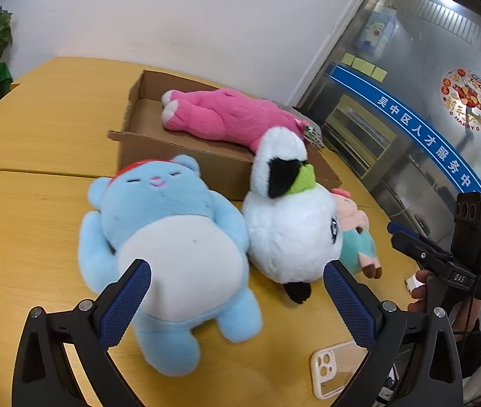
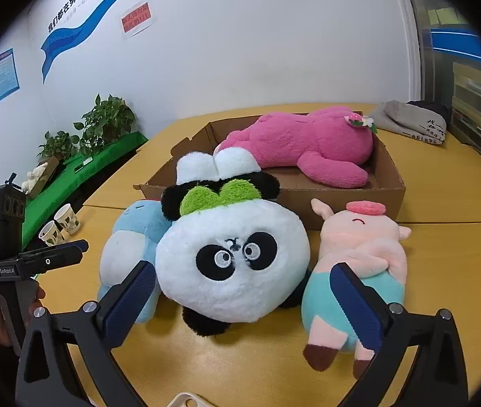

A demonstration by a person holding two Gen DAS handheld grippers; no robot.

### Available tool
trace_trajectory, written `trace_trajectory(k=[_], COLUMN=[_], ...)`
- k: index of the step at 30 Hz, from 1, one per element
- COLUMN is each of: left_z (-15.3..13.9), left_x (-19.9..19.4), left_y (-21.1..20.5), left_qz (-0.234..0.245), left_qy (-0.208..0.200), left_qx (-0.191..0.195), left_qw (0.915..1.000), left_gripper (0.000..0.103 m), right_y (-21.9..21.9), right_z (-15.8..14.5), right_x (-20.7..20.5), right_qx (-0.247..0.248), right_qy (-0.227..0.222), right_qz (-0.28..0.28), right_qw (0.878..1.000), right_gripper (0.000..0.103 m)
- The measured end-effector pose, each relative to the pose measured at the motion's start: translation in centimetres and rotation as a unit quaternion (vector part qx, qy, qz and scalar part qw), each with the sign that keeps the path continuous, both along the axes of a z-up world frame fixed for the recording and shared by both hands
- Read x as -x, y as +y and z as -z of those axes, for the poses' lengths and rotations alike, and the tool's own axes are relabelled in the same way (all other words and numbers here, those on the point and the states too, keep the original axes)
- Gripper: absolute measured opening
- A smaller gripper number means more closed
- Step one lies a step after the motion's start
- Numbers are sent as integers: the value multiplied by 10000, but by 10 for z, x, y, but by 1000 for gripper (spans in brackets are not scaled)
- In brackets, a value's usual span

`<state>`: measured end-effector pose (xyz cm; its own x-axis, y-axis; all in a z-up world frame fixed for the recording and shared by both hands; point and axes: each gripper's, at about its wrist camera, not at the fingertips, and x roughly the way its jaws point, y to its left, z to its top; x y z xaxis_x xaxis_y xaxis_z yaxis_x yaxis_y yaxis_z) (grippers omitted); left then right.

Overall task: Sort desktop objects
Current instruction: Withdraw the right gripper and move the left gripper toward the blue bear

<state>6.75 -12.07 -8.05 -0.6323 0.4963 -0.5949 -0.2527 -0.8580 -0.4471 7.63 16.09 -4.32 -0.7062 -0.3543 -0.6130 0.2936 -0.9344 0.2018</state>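
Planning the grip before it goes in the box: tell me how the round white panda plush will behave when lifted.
The round white panda plush looks soft and fluffy, so it will probably squash between the fingers rather than resist. It seems light for its bulk. Its ball-like body may roll against the light blue bear plush if nudged, not slide.

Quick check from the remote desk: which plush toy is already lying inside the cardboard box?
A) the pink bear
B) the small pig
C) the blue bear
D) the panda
A: the pink bear lies inside the cardboard box, while the other three plush toys lie on the table in front of it.
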Motion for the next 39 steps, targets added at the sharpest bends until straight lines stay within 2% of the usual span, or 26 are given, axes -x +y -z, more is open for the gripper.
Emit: trace_trajectory(k=[12, 17, 30, 34, 39], left_z=[-1, -1, 0, -3, 1], left_x=[-10, -8, 4, 4, 4], left_y=[34, 46, 70, 53, -1], left_qz=[73, 180, 449, 276, -173], left_qy=[53, 57, 27, 77, 56], left_qx=[-115, -45, -137, -155, -151], left_qw=[9999, 9998, 9989, 9995, 9997], left_gripper=[103, 103, 103, 103, 103], right_y=[15, 17, 83, 59, -27], right_z=[2, 12, 17, 10, 3], right_x=[-12, -10, -2, 0, 14], right_qx=[83, 81, 339, 461, 283], right_qy=[-51, -127, -270, -233, -191], right_qz=[-169, -181, 498, 50, -1052], right_qw=[9998, 9997, 9978, 9987, 9939], right_gripper=[103, 103, 103, 103, 103])
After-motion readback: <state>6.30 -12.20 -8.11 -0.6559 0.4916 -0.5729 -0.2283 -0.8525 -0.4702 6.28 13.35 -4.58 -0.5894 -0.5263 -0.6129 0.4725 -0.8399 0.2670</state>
